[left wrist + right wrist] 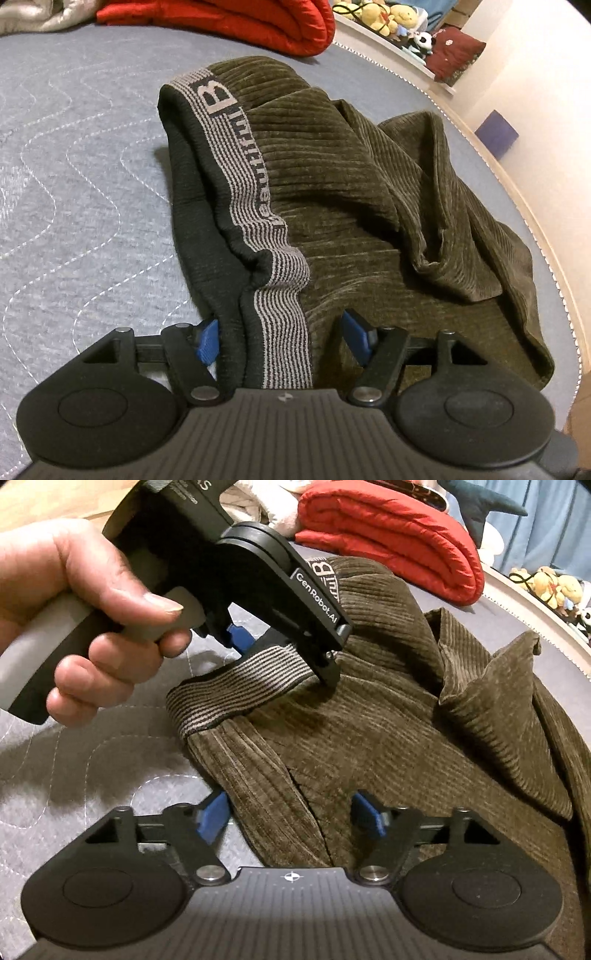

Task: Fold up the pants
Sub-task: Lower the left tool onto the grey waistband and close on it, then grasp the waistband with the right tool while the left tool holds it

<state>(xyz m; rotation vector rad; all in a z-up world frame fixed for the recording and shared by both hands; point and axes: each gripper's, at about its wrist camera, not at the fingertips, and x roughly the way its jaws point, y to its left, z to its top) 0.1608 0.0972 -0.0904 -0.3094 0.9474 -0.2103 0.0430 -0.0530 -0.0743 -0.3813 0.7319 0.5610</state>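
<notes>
Olive corduroy pants (pixel 332 192) lie crumpled on the grey quilted bed (pixel 81 155), near its right edge. My left gripper (pixel 282 334) straddles the striped waistband (pixel 255 206), jaws wide, not pinching. My right gripper (pixel 291 812) is wide too, straddling the cloth below the waistband.

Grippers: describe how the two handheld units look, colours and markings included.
Both are matte black. The right gripper and left gripper have blue fingers, round black side discs and silver pivot pins. Seen from the right wrist, the left unit reads "GenRobot.AI" and has a grey-and-black handle.
</notes>
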